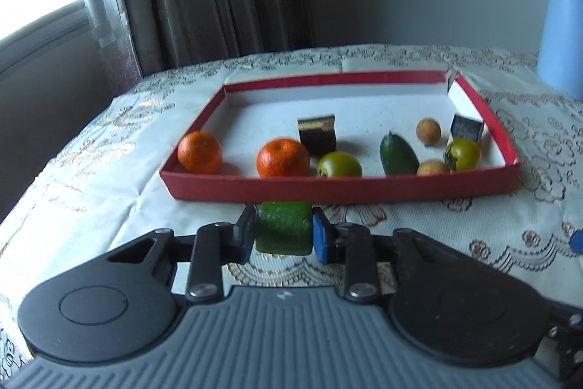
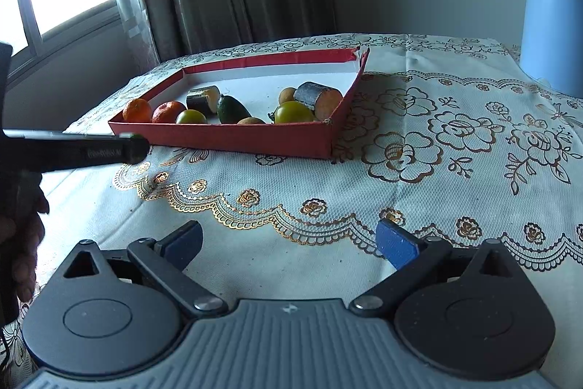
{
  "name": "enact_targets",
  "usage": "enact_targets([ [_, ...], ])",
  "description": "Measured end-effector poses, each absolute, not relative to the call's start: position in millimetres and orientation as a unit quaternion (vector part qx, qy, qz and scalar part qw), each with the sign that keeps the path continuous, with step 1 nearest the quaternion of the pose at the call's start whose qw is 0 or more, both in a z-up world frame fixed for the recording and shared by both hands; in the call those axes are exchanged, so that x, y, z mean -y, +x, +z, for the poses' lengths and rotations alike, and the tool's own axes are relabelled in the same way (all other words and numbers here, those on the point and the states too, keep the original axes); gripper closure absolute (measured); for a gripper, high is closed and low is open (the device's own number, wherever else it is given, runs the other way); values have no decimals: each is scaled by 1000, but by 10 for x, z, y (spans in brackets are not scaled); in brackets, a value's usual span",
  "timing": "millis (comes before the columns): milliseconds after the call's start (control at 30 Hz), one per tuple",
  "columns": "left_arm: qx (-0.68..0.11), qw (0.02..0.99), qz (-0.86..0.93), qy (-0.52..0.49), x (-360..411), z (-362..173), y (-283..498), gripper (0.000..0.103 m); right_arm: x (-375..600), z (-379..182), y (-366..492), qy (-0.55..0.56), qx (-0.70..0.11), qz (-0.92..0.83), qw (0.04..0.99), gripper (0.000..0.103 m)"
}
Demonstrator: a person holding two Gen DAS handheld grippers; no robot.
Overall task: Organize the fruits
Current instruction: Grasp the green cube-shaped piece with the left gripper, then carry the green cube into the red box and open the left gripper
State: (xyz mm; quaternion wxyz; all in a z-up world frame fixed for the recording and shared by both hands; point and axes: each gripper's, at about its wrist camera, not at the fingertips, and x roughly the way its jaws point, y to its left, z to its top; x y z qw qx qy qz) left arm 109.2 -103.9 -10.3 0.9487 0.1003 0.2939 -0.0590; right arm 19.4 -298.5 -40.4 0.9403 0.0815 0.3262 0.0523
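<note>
Your table wears a cream cloth with gold floral print. Directly on it: a shallow red tray toward the far left, and a blue kettle at the far right corner.

A green fruit sits clamped between the left gripper's fingers, just near of the red tray; inside the tray, two oranges lie at the left; two yellow-green tomatoes, a dark green avocado-like fruit, two small tan fruits and two cut chunks spread rightward.
</note>
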Motion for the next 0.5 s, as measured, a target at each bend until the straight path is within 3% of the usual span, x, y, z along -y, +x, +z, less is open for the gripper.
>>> enact_targets([
  [233,-274,957,-40,82,983,246,1458,74,2989,-407,196,84,-325,53,940,0],
  [500,-299,952,-11,57,898,217,2024,74,2983,-400,199,82,-326,53,940,0],
])
